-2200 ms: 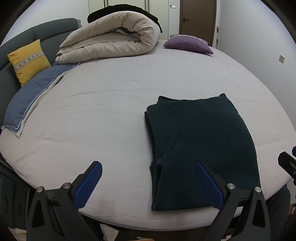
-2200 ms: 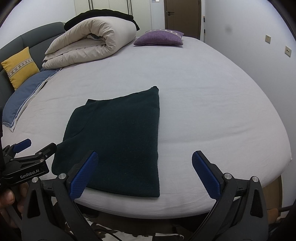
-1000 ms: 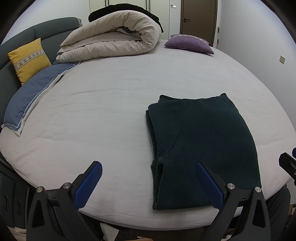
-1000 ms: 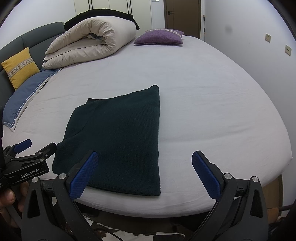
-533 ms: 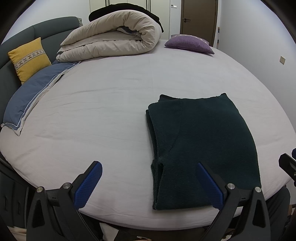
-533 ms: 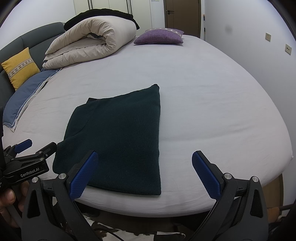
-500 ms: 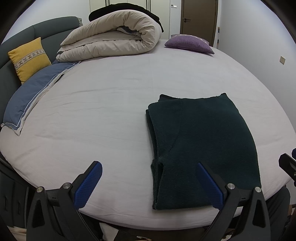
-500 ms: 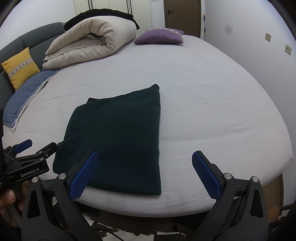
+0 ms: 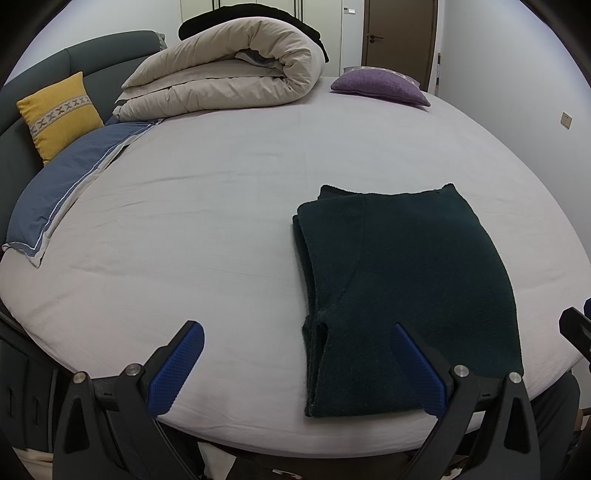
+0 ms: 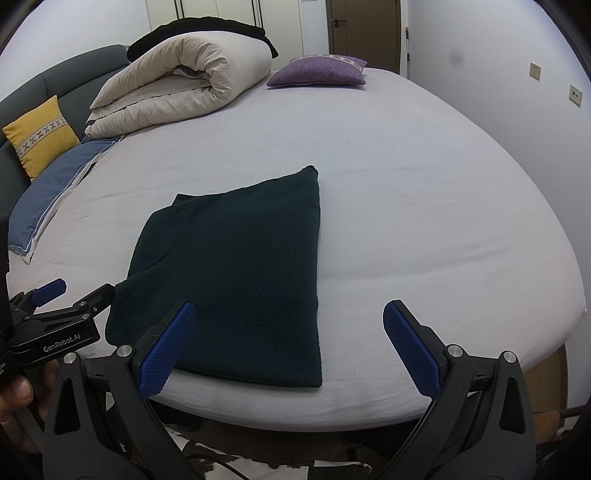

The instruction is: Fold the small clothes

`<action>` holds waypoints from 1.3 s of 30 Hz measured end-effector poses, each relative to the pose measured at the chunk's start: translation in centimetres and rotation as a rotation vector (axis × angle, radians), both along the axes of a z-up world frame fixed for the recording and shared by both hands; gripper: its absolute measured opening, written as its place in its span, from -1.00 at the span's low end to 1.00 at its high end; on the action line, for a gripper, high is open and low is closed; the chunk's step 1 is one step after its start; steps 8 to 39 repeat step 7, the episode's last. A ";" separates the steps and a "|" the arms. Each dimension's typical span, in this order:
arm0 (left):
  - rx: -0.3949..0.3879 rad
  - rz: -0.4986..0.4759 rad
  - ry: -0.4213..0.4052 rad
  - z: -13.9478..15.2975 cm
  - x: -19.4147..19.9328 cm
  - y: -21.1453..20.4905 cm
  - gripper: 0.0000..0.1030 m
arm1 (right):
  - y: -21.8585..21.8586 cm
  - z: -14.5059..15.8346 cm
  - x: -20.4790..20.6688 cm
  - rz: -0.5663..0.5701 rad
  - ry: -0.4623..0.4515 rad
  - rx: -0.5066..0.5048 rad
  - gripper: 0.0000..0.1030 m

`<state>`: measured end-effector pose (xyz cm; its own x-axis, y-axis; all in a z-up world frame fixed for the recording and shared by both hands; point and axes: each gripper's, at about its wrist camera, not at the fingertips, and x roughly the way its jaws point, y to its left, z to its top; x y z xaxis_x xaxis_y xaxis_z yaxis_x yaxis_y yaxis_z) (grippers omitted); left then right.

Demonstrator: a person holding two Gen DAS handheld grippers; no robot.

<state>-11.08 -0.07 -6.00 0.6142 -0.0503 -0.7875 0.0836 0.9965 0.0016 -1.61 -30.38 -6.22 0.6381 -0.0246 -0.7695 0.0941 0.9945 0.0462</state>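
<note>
Near the bed's (image 9: 229, 206) front edge, both hand-held grippers (left (image 9: 295, 363), right (image 10: 286, 341)) are hovering wide open and empty, so nudging the folded dark sweater (image 9: 402, 280) is risking sliding it off.

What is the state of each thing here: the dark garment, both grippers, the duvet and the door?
Dark green garment: folded, flat on the bed.
Left gripper: jaws open, empty.
Right gripper: jaws open, empty.
Beige duvet: rolled up.
Door: closed.
</note>
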 end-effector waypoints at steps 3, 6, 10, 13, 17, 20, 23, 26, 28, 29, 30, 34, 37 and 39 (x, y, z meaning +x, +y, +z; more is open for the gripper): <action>-0.003 0.000 0.003 -0.1 0.0 0.0 1.00 | 0.0 -0.2 -0.1 0.002 0.003 0.003 1.00; -0.008 -0.008 0.001 -0.2 -0.1 -0.2 1.00 | -0.1 -0.3 -0.2 0.004 0.005 0.005 1.00; -0.011 -0.008 0.003 -0.2 -0.2 -0.2 1.00 | 0.0 -0.3 -0.3 0.004 0.006 0.006 1.00; -0.011 -0.008 0.003 -0.2 -0.2 -0.2 1.00 | 0.0 -0.3 -0.3 0.004 0.006 0.006 1.00; -0.011 -0.008 0.003 -0.2 -0.2 -0.2 1.00 | 0.0 -0.3 -0.3 0.004 0.006 0.006 1.00; -0.011 -0.008 0.003 -0.2 -0.2 -0.2 1.00 | 0.0 -0.3 -0.3 0.004 0.006 0.006 1.00; -0.011 -0.008 0.003 -0.2 -0.2 -0.2 1.00 | 0.0 -0.3 -0.3 0.004 0.006 0.006 1.00; -0.011 -0.008 0.003 -0.2 -0.2 -0.2 1.00 | 0.0 -0.3 -0.3 0.004 0.006 0.006 1.00; -0.011 -0.008 0.003 -0.2 -0.2 -0.2 1.00 | 0.0 -0.3 -0.3 0.004 0.006 0.006 1.00; -0.011 -0.008 0.003 -0.2 -0.2 -0.2 1.00 | 0.0 -0.3 -0.3 0.004 0.006 0.006 1.00; -0.011 -0.008 0.003 -0.2 -0.2 -0.2 1.00 | 0.0 -0.3 -0.3 0.004 0.006 0.006 1.00; -0.011 -0.008 0.003 -0.2 -0.2 -0.2 1.00 | 0.0 -0.3 -0.3 0.004 0.006 0.006 1.00; -0.011 -0.008 0.003 -0.2 -0.2 -0.2 1.00 | 0.0 -0.3 -0.3 0.004 0.006 0.006 1.00; -0.011 -0.008 0.003 -0.2 -0.2 -0.2 1.00 | 0.0 -0.3 -0.3 0.004 0.006 0.006 1.00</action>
